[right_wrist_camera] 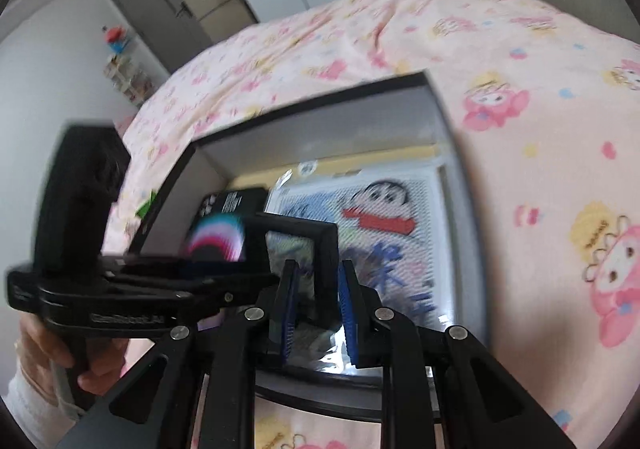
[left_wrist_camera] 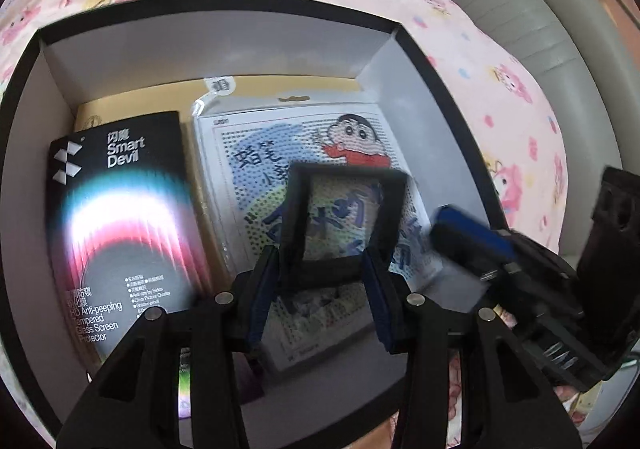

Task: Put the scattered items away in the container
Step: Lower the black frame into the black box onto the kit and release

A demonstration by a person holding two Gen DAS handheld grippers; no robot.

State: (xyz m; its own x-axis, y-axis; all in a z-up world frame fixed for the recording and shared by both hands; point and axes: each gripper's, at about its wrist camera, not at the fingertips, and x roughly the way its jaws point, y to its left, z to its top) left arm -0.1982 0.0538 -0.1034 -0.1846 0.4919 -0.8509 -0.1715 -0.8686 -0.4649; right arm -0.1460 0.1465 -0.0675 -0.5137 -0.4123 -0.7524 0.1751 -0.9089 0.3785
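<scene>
A black square frame (left_wrist_camera: 340, 217) is held above the open black box (left_wrist_camera: 224, 5) with pale inner walls. My left gripper (left_wrist_camera: 320, 285) is shut on the frame's lower edge. My right gripper (right_wrist_camera: 318, 301) grips the same frame (right_wrist_camera: 324, 249) on its right side; it shows in the left wrist view (left_wrist_camera: 472, 233) at the right. In the box lie a black Smart Devil screen-protector pack (left_wrist_camera: 124, 217) on the left and a cartoon bead-art kit (left_wrist_camera: 320, 153) on the right, over a yellow sheet.
The box sits on a bed with a pink cartoon-print cover (right_wrist_camera: 520, 129). A grey padded bed edge (left_wrist_camera: 560, 29) runs at the right. A door and shelves (right_wrist_camera: 160, 21) stand far off. A green scrap (right_wrist_camera: 146, 205) lies left of the box.
</scene>
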